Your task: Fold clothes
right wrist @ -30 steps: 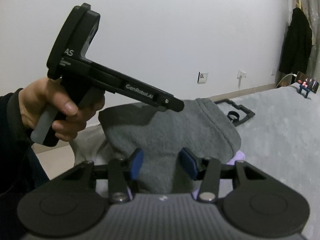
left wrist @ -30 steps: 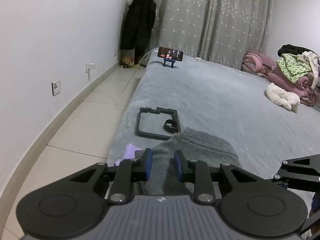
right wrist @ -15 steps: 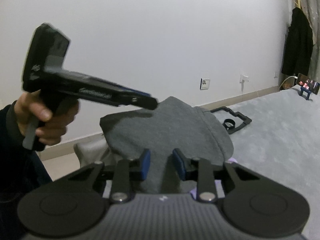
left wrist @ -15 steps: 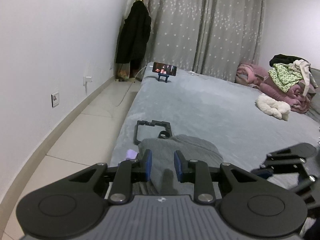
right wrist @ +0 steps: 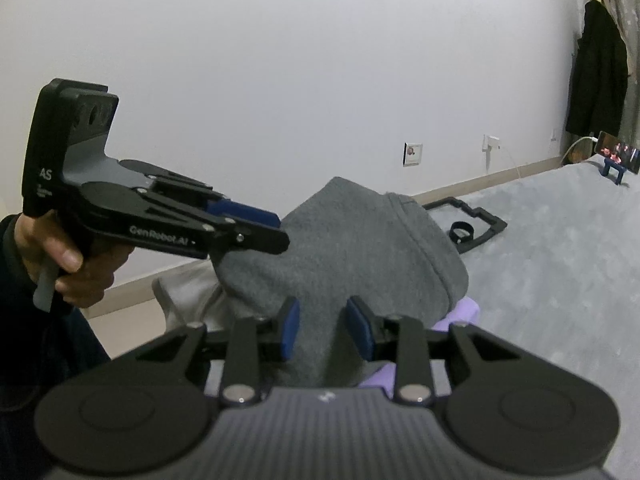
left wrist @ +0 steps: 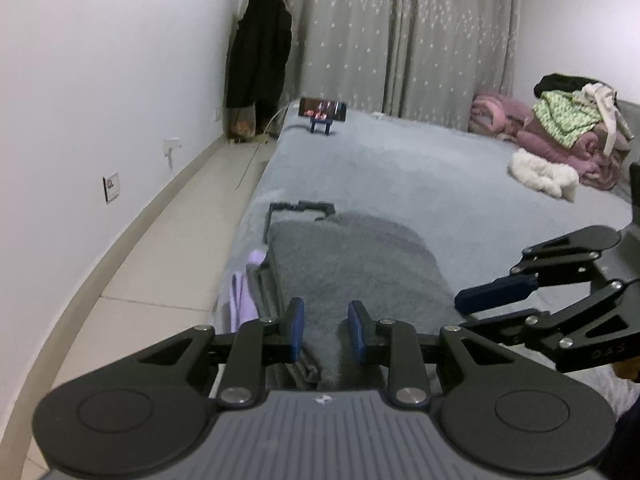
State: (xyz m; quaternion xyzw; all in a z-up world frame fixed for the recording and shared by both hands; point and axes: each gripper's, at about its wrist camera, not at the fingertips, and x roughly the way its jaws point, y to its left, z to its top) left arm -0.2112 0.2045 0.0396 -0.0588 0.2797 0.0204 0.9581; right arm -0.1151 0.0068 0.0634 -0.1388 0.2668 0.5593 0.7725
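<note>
A grey fleece garment (left wrist: pixel 352 264) lies humped over a small stack of clothes at the near left edge of the bed (left wrist: pixel 400 168). In the left wrist view, my left gripper (left wrist: pixel 326 330) is shut on a fold of it that rises between the blue pads. My right gripper (left wrist: pixel 464 308) comes in from the right at the garment's near right edge. In the right wrist view, my right gripper (right wrist: pixel 323 330) pinches the grey garment (right wrist: pixel 360 240). There a hand (right wrist: pixel 80 264) holds my left gripper (right wrist: pixel 276 232) at the garment's left corner.
A lilac garment (left wrist: pixel 244 296) sticks out under the grey one. A black frame (left wrist: pixel 300 206) lies just beyond it. Further back on the bed are a phone on a stand (left wrist: pixel 322 110), a white fluffy item (left wrist: pixel 544 176) and a clothes pile (left wrist: pixel 568 128). Tiled floor runs along the left.
The right gripper's fingers closed onto the grey garment. The garment has come down from a raised hump to lie lower over the stack, and now hides part of the black frame.
</note>
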